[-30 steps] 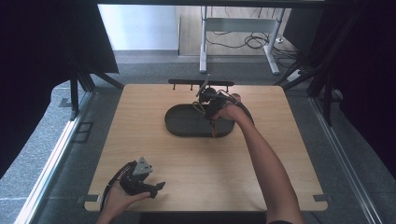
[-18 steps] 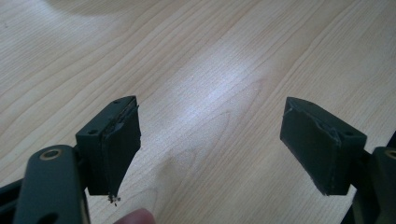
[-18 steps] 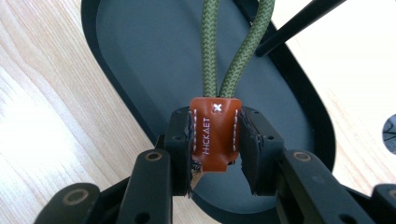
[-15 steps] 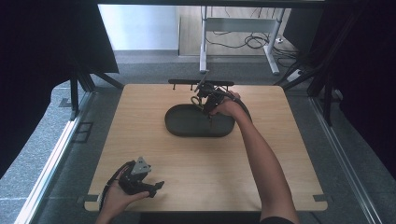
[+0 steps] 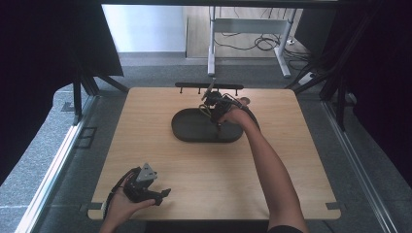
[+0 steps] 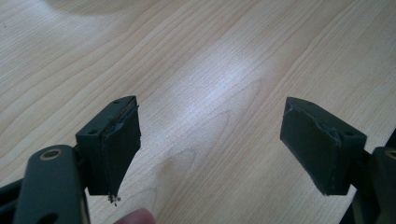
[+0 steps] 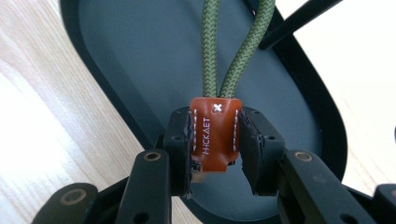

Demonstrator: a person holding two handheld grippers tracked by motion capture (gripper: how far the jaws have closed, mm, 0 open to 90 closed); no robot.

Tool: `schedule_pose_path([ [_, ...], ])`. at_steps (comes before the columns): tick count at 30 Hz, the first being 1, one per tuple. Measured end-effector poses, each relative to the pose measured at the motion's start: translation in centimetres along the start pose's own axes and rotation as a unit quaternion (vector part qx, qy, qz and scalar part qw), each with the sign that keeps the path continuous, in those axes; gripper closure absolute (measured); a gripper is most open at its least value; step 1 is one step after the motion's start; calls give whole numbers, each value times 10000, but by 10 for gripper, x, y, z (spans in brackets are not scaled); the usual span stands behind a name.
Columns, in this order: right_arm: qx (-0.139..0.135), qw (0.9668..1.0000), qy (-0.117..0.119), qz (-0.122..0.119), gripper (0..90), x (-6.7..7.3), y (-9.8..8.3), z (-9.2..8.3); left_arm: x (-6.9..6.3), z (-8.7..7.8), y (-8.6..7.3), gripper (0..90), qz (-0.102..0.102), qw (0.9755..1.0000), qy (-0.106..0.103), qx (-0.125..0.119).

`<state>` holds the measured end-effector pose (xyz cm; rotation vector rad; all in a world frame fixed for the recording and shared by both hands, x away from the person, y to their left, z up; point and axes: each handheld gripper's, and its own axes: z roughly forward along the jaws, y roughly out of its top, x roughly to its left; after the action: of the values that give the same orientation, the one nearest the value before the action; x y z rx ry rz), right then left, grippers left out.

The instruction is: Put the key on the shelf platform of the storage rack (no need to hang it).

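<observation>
High view: since the earlier frames the right gripper (image 5: 214, 103) has shifted slightly toward the table's (image 5: 301, 145) far edge, above the dark oval tray (image 5: 187, 131); the left gripper (image 5: 145, 187) has kept its place near the front edge.

Left gripper view: jaws spread wide over pale wood grain, nothing between them.

Right gripper view: jaws clamped on a stitched brown leather tab (image 7: 215, 133) carrying a woven green cord loop (image 7: 233, 51), above the smooth matte tray.

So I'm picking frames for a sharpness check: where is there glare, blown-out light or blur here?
High view: dark surrounds, bright floor behind the table, all fairly soft. Left gripper view: a pale sheen on the wood between the open left gripper; near jaw parts blurred. Right gripper view: the tabletop at the right is blown out white; the orange leather tab and green cord in the right gripper are sharp over the dark tray.
</observation>
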<state>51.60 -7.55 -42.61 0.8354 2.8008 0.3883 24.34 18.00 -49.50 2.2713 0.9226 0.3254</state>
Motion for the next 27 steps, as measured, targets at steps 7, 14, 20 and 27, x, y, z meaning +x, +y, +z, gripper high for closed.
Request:
schedule_pose_path([
  [7,39,10000,38,12,590,0,-3,5,0,1,0,205,5,10000,-14,21],
  [14,14,10000,65,-10,565,3,-6,0,-1,2,1,205,29,10000,-28,30],
  [20,-147,9998,134,55,554,5,-14,-10,-2,4,1,205,59,10000,-19,72],
  [27,-432,9989,149,142,537,16,-36,-30,-6,6,3,205,105,9999,-30,93],
])
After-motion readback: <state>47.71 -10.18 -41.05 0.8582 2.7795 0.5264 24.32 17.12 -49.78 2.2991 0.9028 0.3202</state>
